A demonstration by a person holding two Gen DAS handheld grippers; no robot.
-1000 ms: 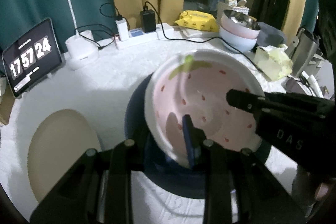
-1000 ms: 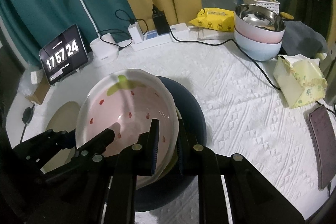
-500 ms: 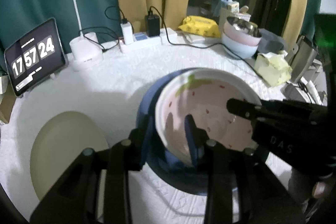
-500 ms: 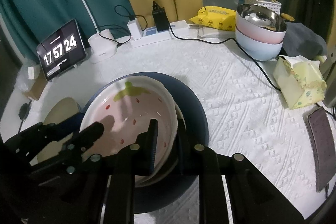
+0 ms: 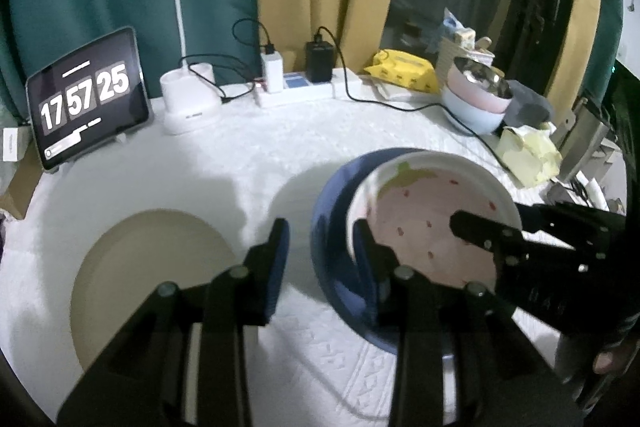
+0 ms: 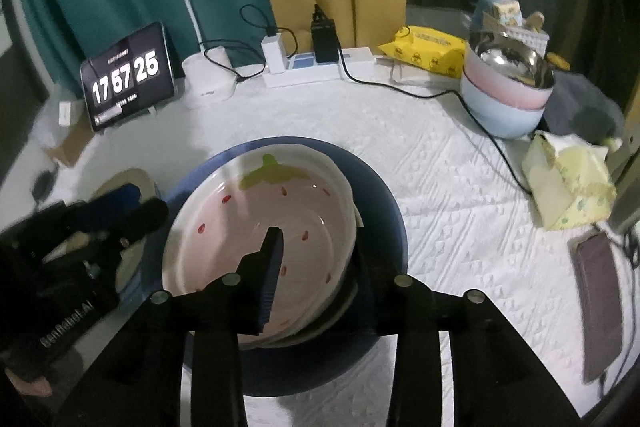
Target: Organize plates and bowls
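White cloth covers the table [image 6: 460, 187]. On your left lies a tan plate [image 5: 152, 283]. Your left claw [image 5: 320, 247] is open and holds nothing. Next, the strawberry bowl [image 6: 256, 239] sits in the blue plate [image 6: 380, 203]. Your right claw [image 6: 316, 255] has just been opening, its jaws apart around the bowl's near rim.

A strawberry-patterned bowl [image 6: 264, 239], pink inside with red seed marks, a green leaf motif and a white rim, is recorded between the black, blue-padded fingers [image 6: 269, 279] of the right gripper [image 6: 316, 267], set in a dark blue plate [image 6: 384, 211]. A plain beige plate [image 5: 140, 279] is noted left of the left gripper's [image 5: 320, 255] fingers. The tablecloth [image 6: 440, 163] is listed as white with an embossed diamond pattern.
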